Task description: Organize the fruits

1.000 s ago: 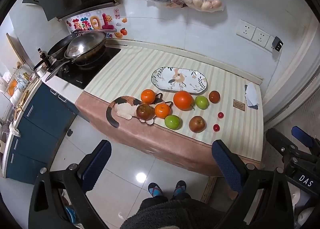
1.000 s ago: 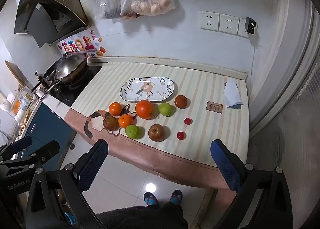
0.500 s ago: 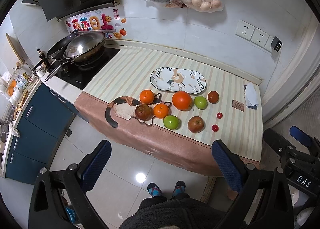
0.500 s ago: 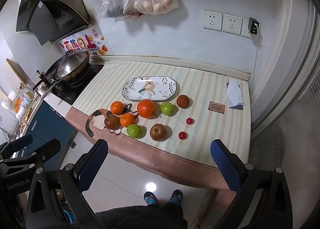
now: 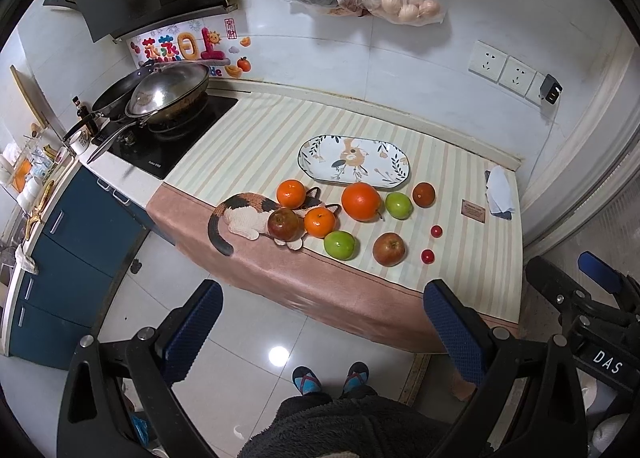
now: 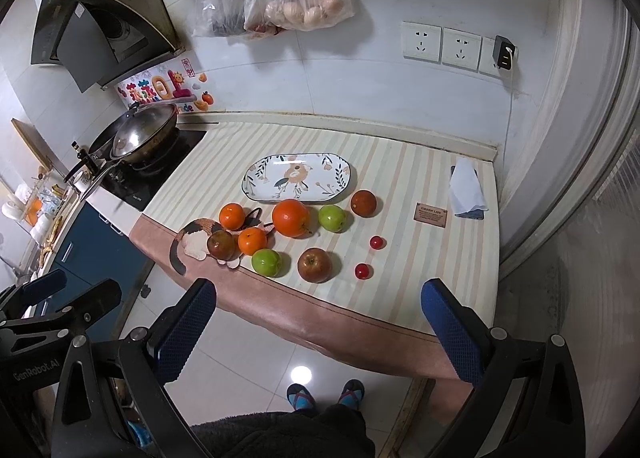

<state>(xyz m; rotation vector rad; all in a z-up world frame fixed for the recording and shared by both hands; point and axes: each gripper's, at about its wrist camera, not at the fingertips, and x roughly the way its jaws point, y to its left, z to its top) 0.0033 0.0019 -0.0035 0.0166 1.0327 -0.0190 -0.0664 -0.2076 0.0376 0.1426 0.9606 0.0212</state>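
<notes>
Blue-padded fingers of the left gripper are standing wide apart and empty, well back from the counter; the right gripper is gaping likewise. From the left, fruit is lying loose: a dark apple on the cat-shaped mat, small oranges, the big orange, green apples, cherry tomatoes. The floral plate behind is sitting bare. Each jaw should probably be closing across a fruit's middle, gently.

10 loose fruits lie on the striped cloth just before the empty oval plate.
</notes>
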